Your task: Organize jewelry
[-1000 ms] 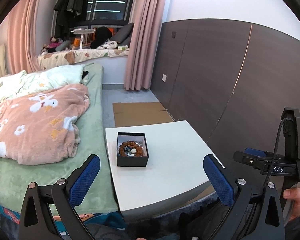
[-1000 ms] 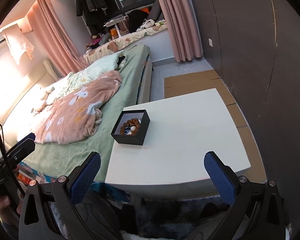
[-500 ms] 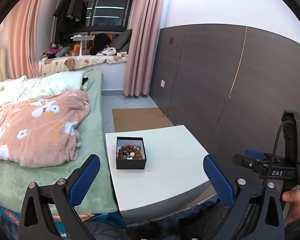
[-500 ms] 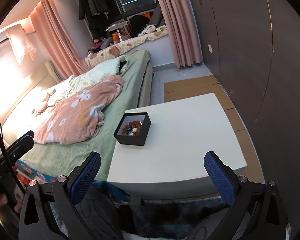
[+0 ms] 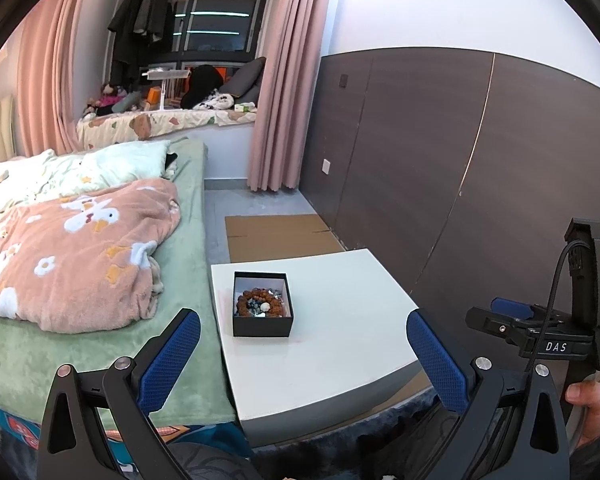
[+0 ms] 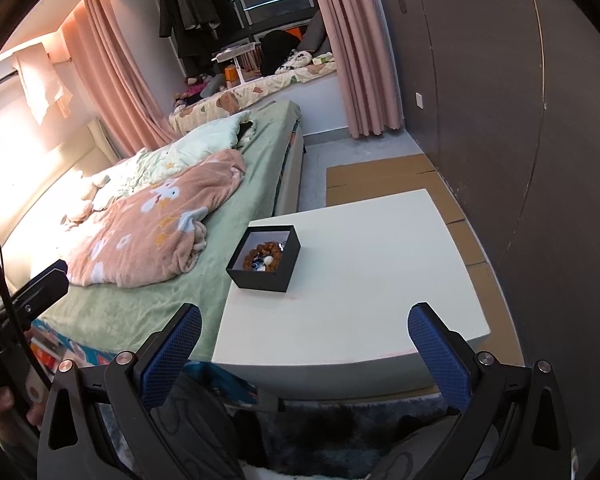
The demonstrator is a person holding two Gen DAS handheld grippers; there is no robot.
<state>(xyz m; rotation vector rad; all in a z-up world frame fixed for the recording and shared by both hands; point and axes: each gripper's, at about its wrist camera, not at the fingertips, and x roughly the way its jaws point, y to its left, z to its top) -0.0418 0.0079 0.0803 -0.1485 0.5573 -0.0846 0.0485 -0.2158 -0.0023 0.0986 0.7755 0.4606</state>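
Over the last second I have drawn both grippers back and up; the box (image 5: 262, 305) looks smaller, near the table's (image 5: 340, 344) bed-side edge, beads (image 5: 260, 302) inside. Left gripper (image 5: 300, 356) and right gripper (image 6: 304, 354) gape wide, empty.

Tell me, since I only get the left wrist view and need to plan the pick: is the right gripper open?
Observer: Yes, the right gripper is wide open, with nothing held in it.
Operator: What lies between the table and the dark wall?
Observer: Flat cardboard on the floor runs along that side of the table.
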